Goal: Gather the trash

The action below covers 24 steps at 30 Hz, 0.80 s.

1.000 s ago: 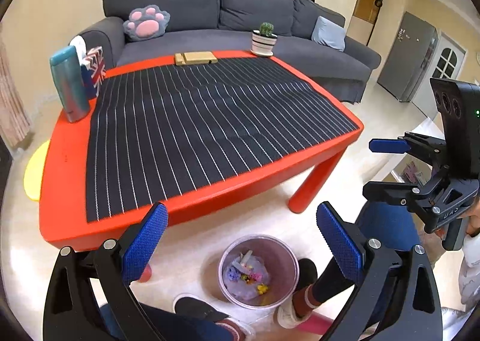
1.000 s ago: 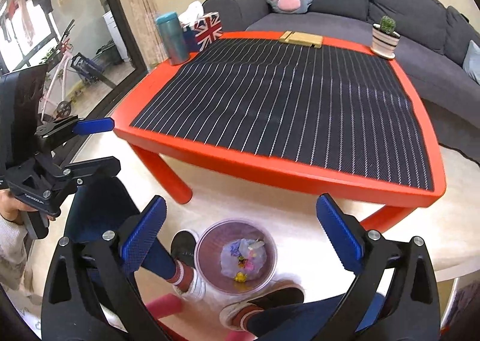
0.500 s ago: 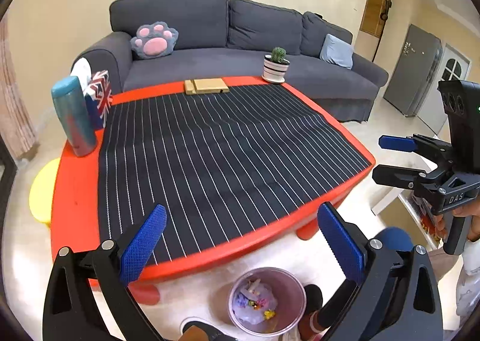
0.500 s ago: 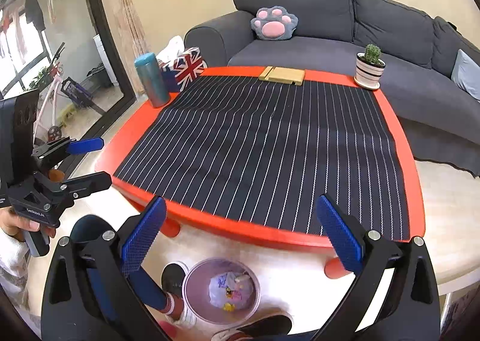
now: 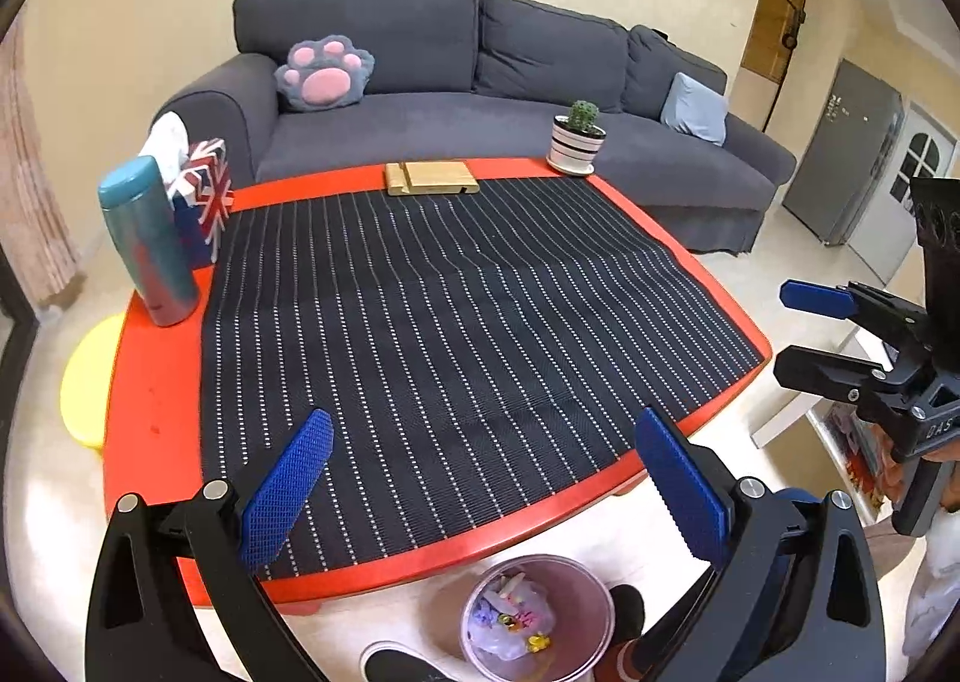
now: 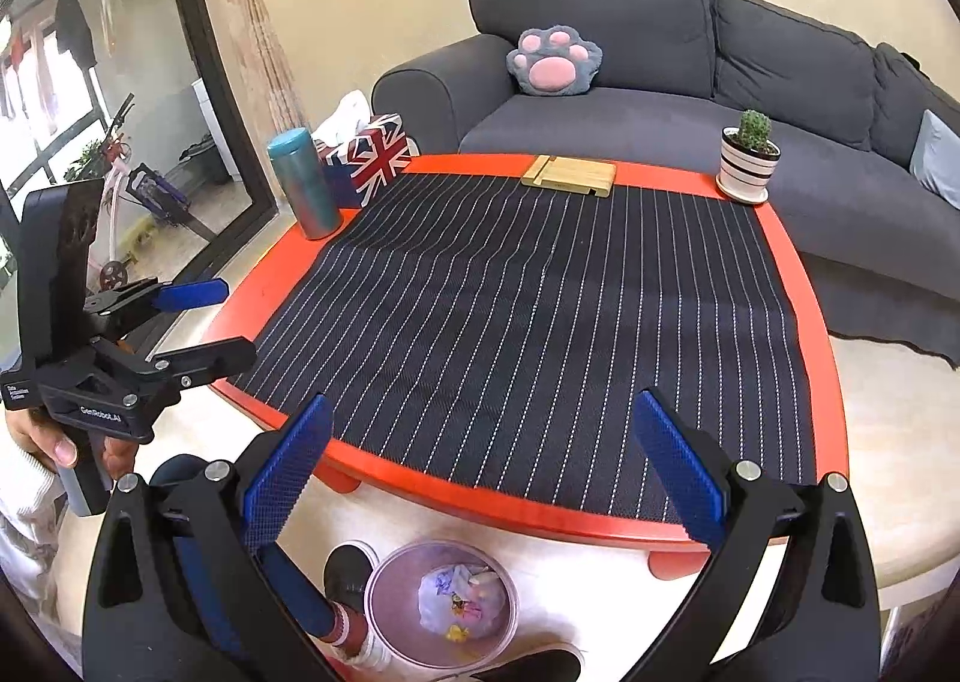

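1. Hovering above the near edge of the red tabletop (image 5: 150, 400), the left tool (image 5: 480, 478) has its blue pads spread wide with nothing between them; the right tool (image 6: 480, 472) is likewise wide open and holds nothing
2. The trash (image 6: 453, 598) sits in a pink waste bin (image 6: 384, 616) on the floor, just beside the tabletop's near edge and between the person's shoes; in the left view the same bin (image 5: 591, 598) and its contents (image 5: 510, 616) show below the red rim
3. It looks like crumpled wrappers, a thin plastic bag and small bright scraps, so I judge it light, soft and easily squashed, a little slippery where it is film, and not fragile
4. A pinch on a bunched fold of the plastic would likely hold best; loose scraps may slip from the pads
5. On the tabletop I can make out no trash: the striped black mat (image 6: 540, 310) carries nothing, and along its far side stand a teal flask (image 6: 303, 184), a Union Jack tissue box (image 6: 369, 154), a wooden stand (image 6: 570, 175) and a potted cactus (image 6: 750, 154)
6. Judging from that, collection looks about finished, unless the bin itself is next; its rim would be the place to take hold
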{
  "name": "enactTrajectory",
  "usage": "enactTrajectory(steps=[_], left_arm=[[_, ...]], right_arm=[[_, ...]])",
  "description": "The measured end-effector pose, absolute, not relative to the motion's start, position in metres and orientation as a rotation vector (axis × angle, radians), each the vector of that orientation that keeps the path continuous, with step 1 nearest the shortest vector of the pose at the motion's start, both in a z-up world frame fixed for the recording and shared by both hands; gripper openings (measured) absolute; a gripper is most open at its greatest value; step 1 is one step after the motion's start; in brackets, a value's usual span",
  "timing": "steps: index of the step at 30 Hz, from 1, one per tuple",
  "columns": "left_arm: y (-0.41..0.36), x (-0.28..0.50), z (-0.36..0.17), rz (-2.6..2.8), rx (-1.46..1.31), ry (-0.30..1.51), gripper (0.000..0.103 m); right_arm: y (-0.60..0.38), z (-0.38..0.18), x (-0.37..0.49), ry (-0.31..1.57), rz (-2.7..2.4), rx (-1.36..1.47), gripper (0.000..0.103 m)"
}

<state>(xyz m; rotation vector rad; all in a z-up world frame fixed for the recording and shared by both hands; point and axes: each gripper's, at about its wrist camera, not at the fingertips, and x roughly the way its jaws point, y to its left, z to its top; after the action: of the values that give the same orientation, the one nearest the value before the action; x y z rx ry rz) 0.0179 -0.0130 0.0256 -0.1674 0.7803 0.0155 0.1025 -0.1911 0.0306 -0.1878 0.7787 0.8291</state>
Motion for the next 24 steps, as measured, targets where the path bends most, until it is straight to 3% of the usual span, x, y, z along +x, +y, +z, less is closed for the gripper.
enactTrajectory(steps=[24], left_arm=[[-0.0074,0.0206,0.0256,0.091,-0.134,0.782,0.097]], right_arm=[[-0.1819,0.0292,0.1069,0.787,0.828,-0.209,0.098]])
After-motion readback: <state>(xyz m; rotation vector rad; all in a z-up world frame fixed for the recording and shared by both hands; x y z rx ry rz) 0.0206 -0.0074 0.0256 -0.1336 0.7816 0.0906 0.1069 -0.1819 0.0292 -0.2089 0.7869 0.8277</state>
